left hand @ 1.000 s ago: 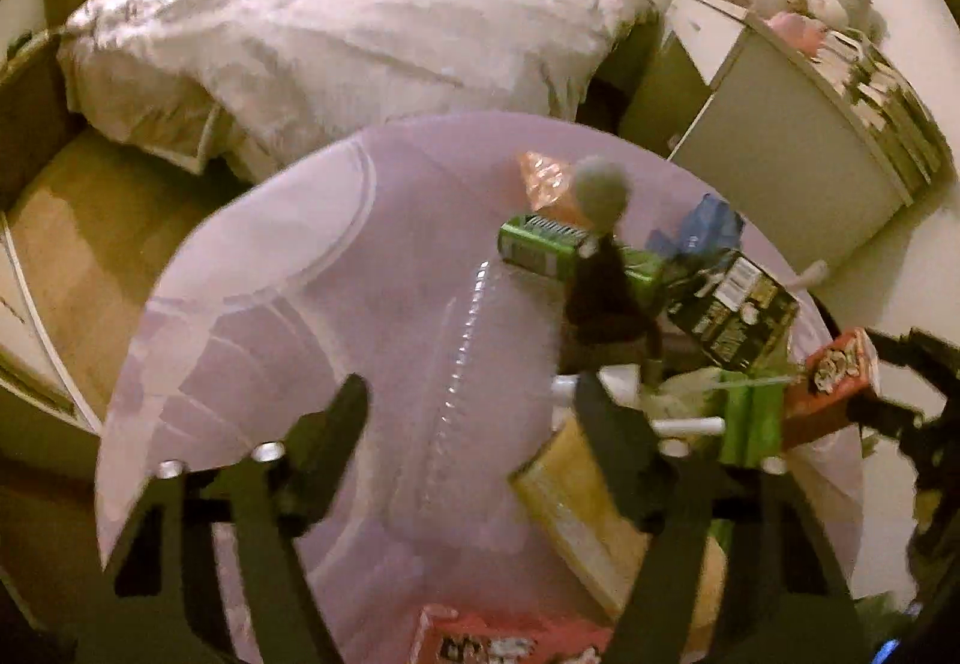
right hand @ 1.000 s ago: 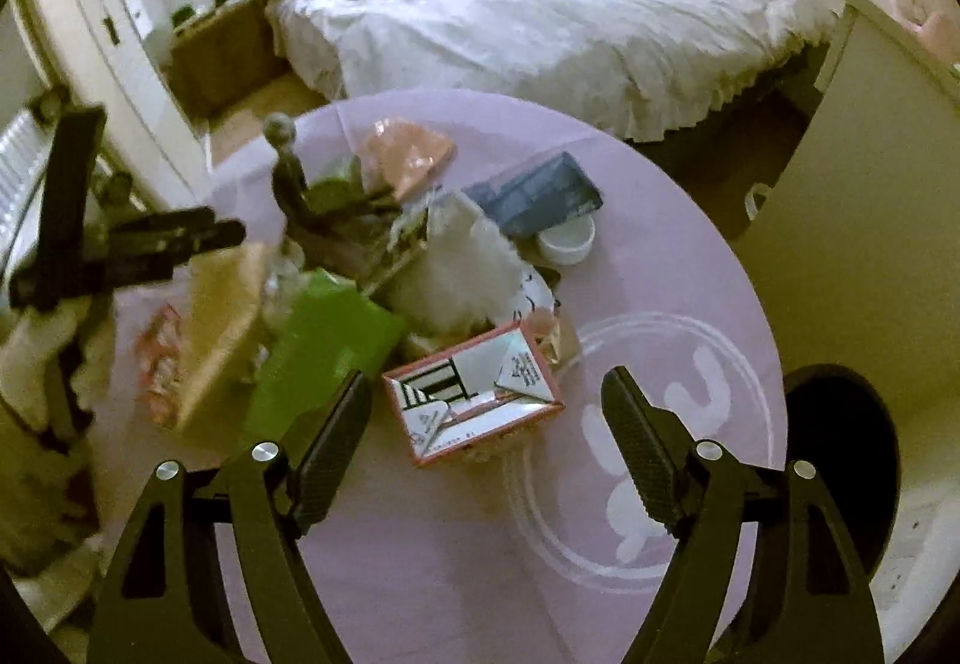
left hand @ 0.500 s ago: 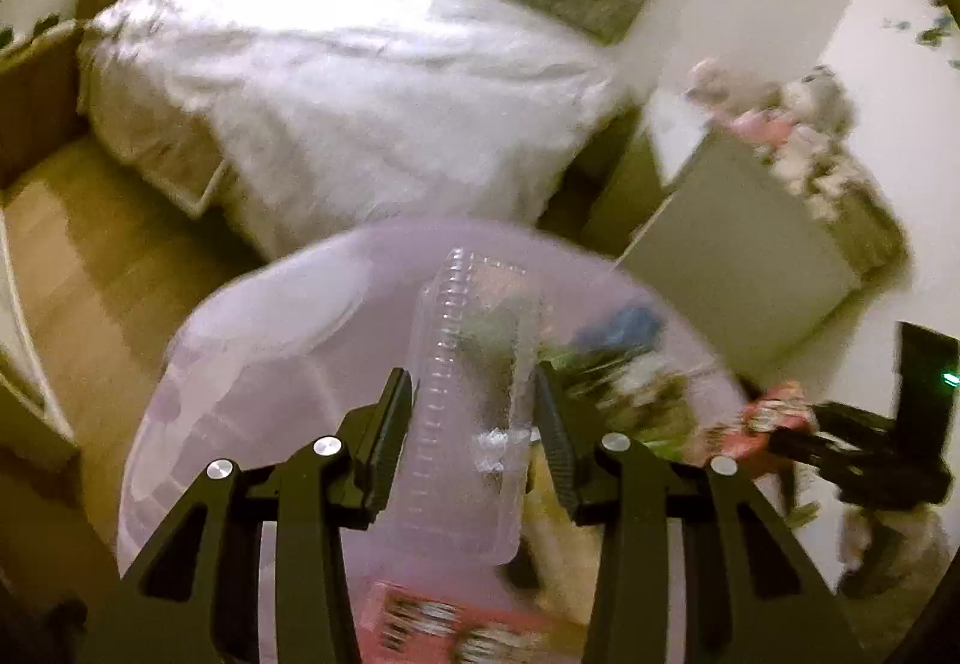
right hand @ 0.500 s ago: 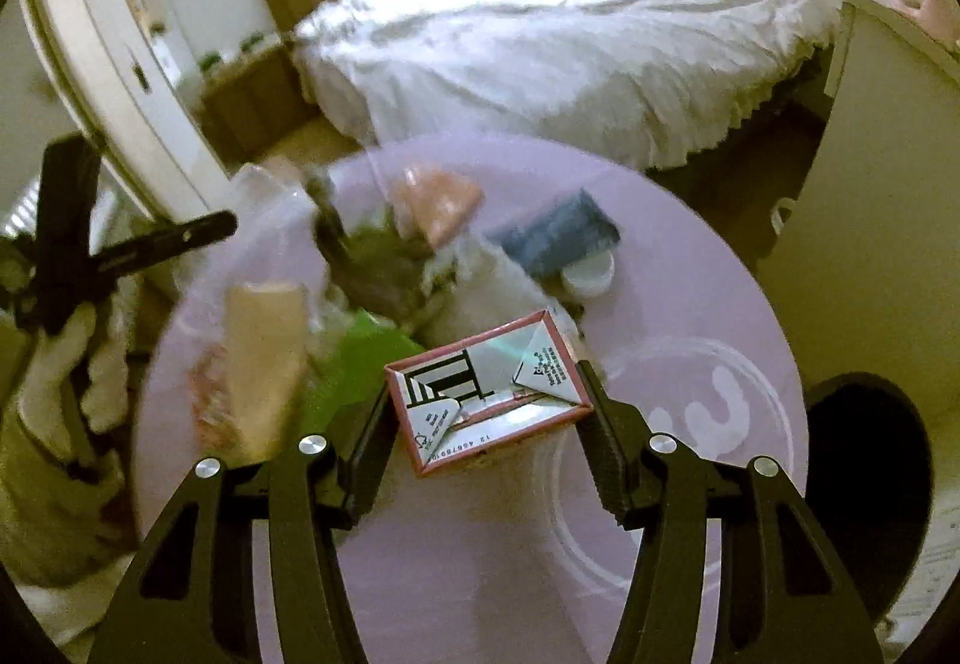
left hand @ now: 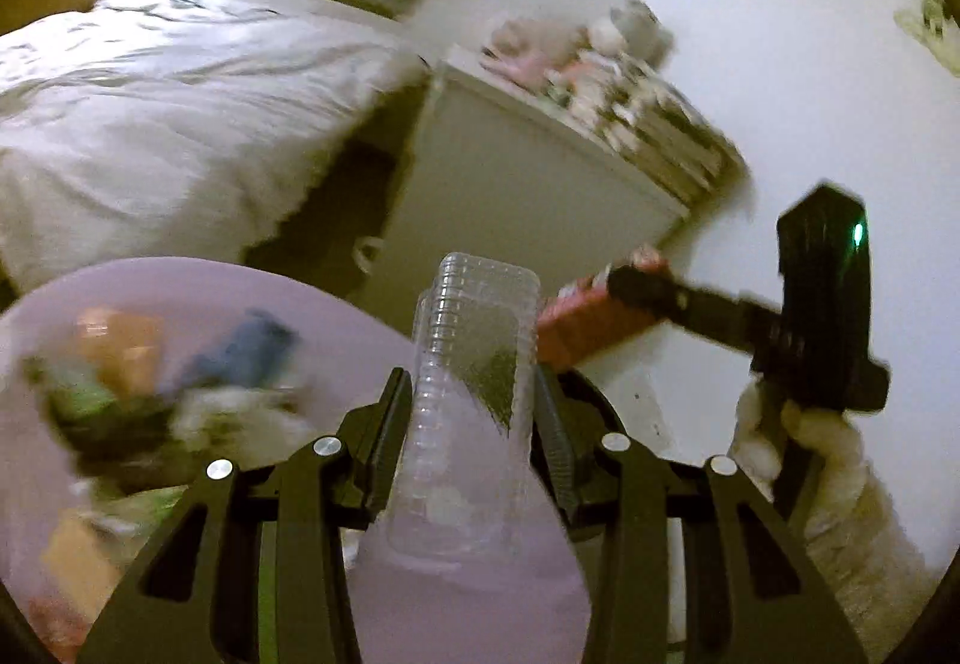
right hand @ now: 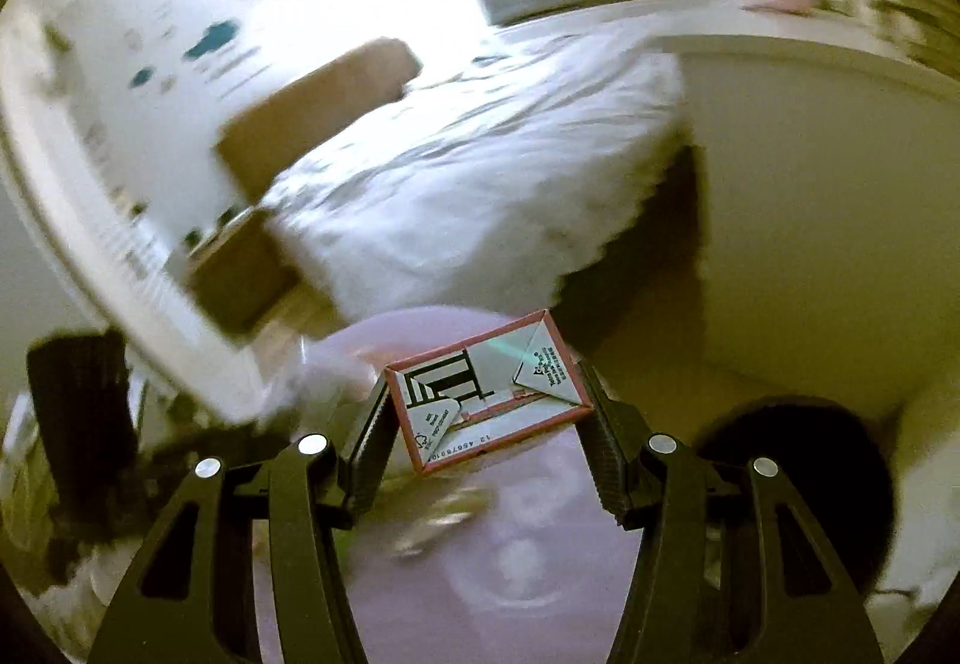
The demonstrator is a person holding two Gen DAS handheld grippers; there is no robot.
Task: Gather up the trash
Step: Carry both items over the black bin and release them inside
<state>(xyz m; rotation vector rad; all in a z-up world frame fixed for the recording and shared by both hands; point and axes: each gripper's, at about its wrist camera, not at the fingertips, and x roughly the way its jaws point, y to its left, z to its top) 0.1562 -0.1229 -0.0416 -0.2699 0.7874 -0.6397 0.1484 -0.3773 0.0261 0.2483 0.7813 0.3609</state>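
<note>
My left gripper (left hand: 474,412) is shut on a clear ribbed plastic container (left hand: 474,364) and holds it upright above the edge of the round lilac table (left hand: 180,286). My right gripper (right hand: 486,406) is shut on a red-edged carton (right hand: 486,394), lifted off the table. The carton (left hand: 594,316) and the right gripper's body (left hand: 822,304) also show at the right of the left wrist view. A blurred heap of trash (left hand: 162,388) lies on the table at the left.
A dark round bin (right hand: 798,490) stands on the floor to the right of the table; its rim (left hand: 591,406) shows behind the left fingers. A white cabinet (left hand: 510,172) with books and toys stands beyond. A bed (left hand: 150,124) lies at the back left.
Both grippers have closed on their items and lifted them. Both have swung up and to the right, away from the trash heap and toward the bin side of the table.
</note>
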